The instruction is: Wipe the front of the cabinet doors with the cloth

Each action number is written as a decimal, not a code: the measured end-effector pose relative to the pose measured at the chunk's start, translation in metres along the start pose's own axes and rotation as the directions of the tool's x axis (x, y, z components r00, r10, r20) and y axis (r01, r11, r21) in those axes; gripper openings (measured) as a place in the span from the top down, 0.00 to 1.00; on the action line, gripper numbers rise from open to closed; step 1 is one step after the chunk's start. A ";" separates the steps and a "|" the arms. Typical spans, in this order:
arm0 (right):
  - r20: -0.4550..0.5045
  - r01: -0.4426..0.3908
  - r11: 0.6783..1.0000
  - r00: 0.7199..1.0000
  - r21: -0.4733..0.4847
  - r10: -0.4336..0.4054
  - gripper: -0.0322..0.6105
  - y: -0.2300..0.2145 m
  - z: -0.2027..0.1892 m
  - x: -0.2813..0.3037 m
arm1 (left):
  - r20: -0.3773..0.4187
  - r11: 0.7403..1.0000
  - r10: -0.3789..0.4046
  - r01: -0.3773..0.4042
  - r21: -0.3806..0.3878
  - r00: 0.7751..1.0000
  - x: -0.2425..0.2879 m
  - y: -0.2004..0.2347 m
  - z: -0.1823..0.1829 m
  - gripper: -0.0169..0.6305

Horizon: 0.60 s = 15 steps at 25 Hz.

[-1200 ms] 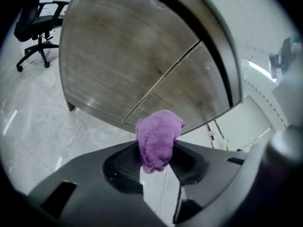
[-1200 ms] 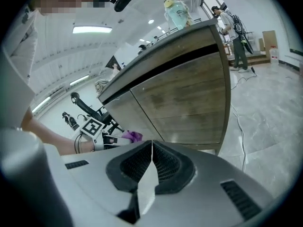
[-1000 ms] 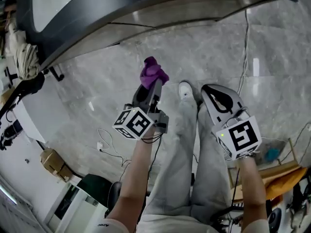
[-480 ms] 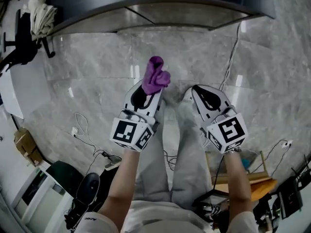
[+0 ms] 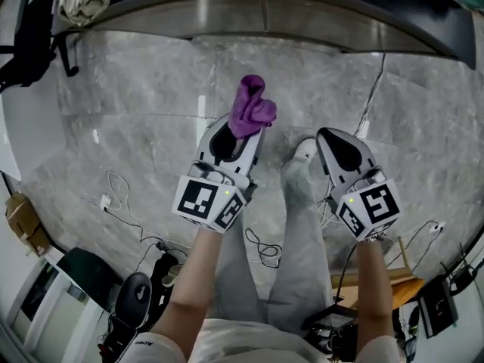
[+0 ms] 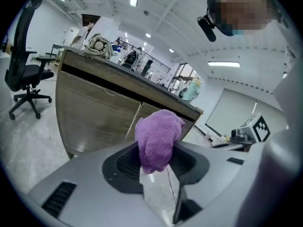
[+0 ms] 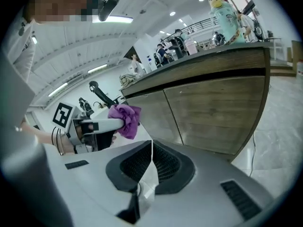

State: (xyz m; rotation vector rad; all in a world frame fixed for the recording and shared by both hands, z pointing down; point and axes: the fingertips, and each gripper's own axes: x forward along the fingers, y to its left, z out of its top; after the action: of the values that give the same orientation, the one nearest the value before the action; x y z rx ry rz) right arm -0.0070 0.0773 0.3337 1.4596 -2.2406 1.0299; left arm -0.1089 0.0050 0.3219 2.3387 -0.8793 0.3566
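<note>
Fig. legend, counts: 2 grippers, 1 cloth, 1 cabinet w/ 2 door fronts in sight.

(a) The left gripper (image 5: pixel 243 136) has its jaws clamped on the purple cloth (image 5: pixel 252 106), which sticks up bunched past the tips.

(b) The right gripper (image 5: pixel 335 138) has its jaws pressed together, w/ nothing btwn them.

(c) I'm holding the cloth in the air in front of the cabinet (image 7: pixel 246 60), clear of both doors, i.e. the left door (image 7: pixel 150 117) and the right door (image 7: pixel 218 110).

Views compared: the head view gives me only the cabinet's dark top edge, the grey marble floor (image 5: pixel 136 112), my legs and loose cables (image 5: pixel 132 206), w/ no door face. Both gripper views show the wood fronts and the vertical seam btwn them. The right gripper view catches the left gripper side-on w/ the cloth. The left gripper view has the cloth covering part of the seam, plus 1 black office chair (image 6: pixel 26 65) left of the cabinet. A teal cup (image 7: pixel 222 11) stands on the countertop.
</note>
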 end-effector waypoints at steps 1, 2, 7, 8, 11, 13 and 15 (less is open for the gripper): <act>-0.008 0.013 1.000 1.000 -0.008 -0.013 0.91 0.008 -0.002 0.011 | 0.005 1.000 -0.014 0.014 0.008 1.000 -0.002 0.014 0.007 0.75; -0.012 0.026 0.999 1.000 -0.022 -0.027 0.91 0.016 -0.002 0.023 | 0.004 0.999 -0.031 0.031 0.021 1.000 -0.005 0.029 0.015 0.75; 0.035 0.074 0.997 0.997 -0.013 -0.074 0.91 0.066 0.024 0.088 | -0.017 0.983 -0.091 0.092 0.158 0.996 -0.047 0.115 0.071 0.75; 0.059 0.078 0.997 0.995 0.010 -0.079 0.91 0.074 0.034 0.101 | -0.016 0.981 -0.089 0.090 0.170 0.996 -0.055 0.134 0.083 0.75; 0.133 0.090 0.996 0.987 0.020 -0.092 0.91 0.098 0.070 0.130 | -0.009 0.980 -0.051 0.052 0.193 0.999 -0.077 0.186 0.111 0.75; 0.163 0.088 0.995 0.983 -0.039 -0.081 0.91 0.117 0.093 0.140 | 0.001 0.978 -0.011 0.010 0.208 1.000 -0.091 0.213 0.121 0.74; 0.186 0.081 0.994 0.980 -0.070 -0.067 0.91 0.126 0.109 0.142 | 0.008 0.979 0.023 -0.024 0.203 1.000 -0.098 0.231 0.123 0.74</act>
State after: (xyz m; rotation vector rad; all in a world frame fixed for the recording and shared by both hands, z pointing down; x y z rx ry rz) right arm -0.1658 -0.0650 0.2854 1.6508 -2.3012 0.8066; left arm -0.3319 -0.1598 0.2859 2.5181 -0.9116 0.4697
